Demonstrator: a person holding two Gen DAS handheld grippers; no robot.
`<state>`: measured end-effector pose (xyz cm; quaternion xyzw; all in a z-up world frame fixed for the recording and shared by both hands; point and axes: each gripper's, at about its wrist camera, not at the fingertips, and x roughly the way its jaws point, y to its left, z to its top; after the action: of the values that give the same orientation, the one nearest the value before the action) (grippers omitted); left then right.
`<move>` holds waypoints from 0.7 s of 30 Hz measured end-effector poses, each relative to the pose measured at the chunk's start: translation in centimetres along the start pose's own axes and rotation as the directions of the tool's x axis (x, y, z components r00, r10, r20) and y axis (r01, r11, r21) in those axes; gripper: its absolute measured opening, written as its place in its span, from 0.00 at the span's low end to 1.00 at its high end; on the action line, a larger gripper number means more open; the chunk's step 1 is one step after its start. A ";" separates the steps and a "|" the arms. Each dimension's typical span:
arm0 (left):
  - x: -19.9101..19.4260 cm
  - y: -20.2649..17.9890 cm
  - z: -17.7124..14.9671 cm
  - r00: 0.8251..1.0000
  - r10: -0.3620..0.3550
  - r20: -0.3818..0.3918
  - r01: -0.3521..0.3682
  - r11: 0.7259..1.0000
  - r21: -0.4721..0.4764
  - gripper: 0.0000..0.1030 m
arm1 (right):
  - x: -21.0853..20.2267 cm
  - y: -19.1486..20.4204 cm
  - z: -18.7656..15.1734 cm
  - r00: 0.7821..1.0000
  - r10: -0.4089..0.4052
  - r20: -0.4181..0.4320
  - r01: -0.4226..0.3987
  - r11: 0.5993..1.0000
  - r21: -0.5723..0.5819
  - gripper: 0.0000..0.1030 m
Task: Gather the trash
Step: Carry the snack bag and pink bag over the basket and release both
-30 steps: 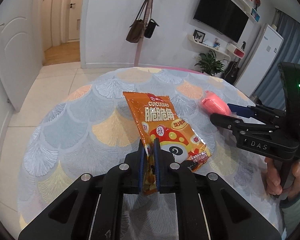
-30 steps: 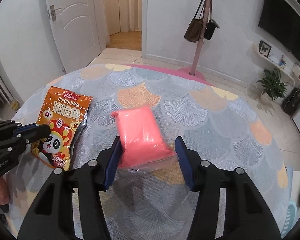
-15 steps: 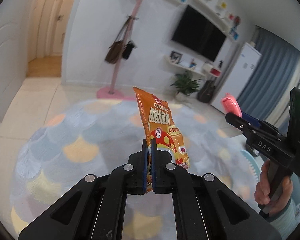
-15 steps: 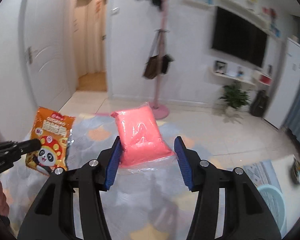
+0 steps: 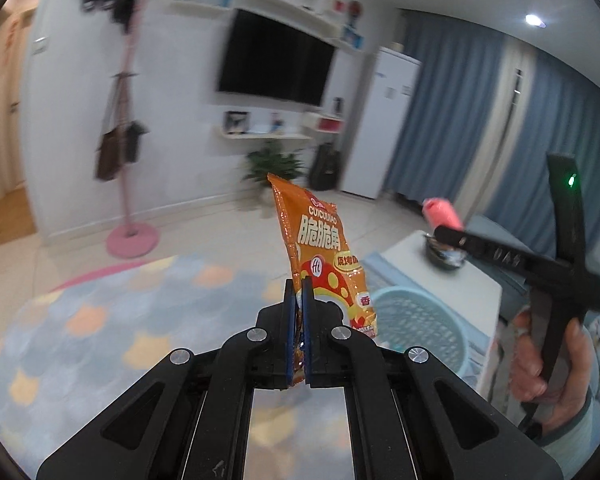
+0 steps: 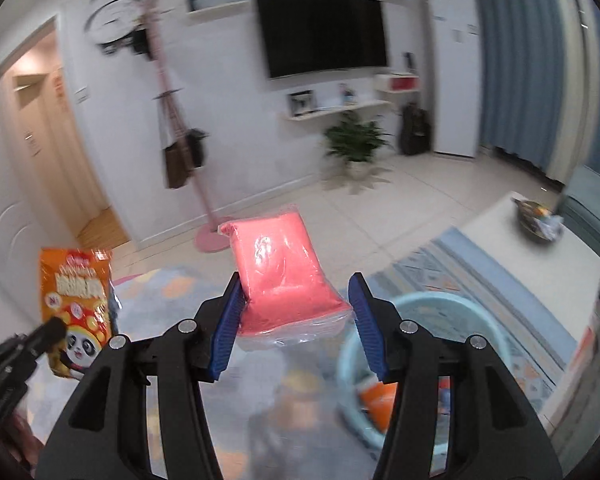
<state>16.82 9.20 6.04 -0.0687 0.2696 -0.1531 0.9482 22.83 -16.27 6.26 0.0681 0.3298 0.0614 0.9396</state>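
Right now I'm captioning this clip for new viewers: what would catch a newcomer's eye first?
The orange snack bag stands pinched upright in the left gripper, dead centre of its view. The pink packet sits between the right gripper's pads. Below and to the right waits a light blue basket.

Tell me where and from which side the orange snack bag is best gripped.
Grip the orange snack bag at its flat lower edge, coming from below: it is thin there, and the left gripper already pinches it shut there while the bag stands upright above the fingers.
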 end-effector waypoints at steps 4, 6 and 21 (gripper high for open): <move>3.2 -4.5 1.6 0.997 -0.074 -0.016 0.075 0.996 0.044 0.01 | -0.1 -4.9 -0.5 0.999 -0.047 -0.015 0.048 0.996 0.071 0.48; 4.8 -6.3 1.9 0.994 -0.103 -0.033 0.104 0.993 0.052 0.01 | 0.0 -7.4 -0.8 0.997 -0.069 -0.026 0.071 0.992 0.105 0.48; 19.4 -14.1 -0.9 0.941 -0.178 -0.287 0.194 0.980 0.031 0.01 | 7.3 -19.2 -6.5 0.958 -0.101 -0.267 0.172 0.951 0.258 0.48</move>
<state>28.46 -10.49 -1.27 -0.0433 0.3898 -0.2580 0.8829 25.76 -33.39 -6.47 0.1680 0.4553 -0.0433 0.8733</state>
